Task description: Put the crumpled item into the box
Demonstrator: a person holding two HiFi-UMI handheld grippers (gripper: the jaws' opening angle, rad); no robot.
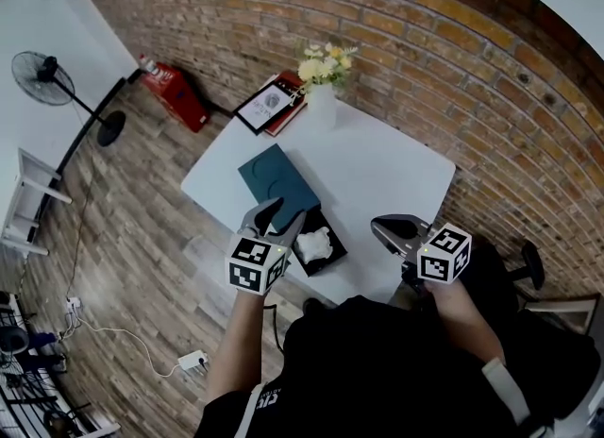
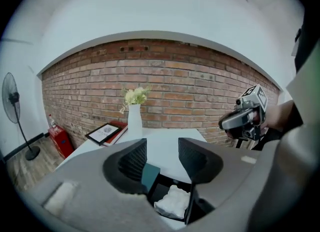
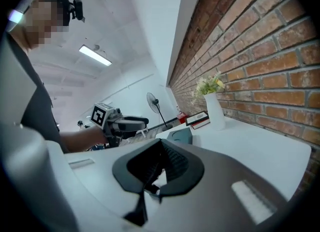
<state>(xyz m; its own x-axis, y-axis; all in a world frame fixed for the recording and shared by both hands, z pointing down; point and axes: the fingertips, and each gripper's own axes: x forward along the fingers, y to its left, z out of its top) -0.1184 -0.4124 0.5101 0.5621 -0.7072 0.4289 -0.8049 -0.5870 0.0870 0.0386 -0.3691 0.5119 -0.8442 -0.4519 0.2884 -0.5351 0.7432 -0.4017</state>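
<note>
In the head view, a crumpled white paper (image 1: pixel 317 241) lies inside an open black box (image 1: pixel 332 257) near the front edge of the white table (image 1: pixel 396 176). The box's teal lid (image 1: pixel 276 179) lies flat just behind it. My left gripper (image 1: pixel 286 211) hovers over the box's left side, jaws open and empty. In the left gripper view the crumpled paper (image 2: pixel 172 201) sits below the spread fingers (image 2: pixel 134 160), apart from them. My right gripper (image 1: pixel 382 228) is held to the right of the box, jaws shut on nothing; in its own view the pads (image 3: pixel 167 162) meet.
A white vase of flowers (image 1: pixel 321 96) and a framed picture on red books (image 1: pixel 269 106) stand at the table's far end by the brick wall. A red extinguisher (image 1: pixel 175 94), a floor fan (image 1: pixel 47 77) and a power strip (image 1: pixel 192 362) are on the wooden floor.
</note>
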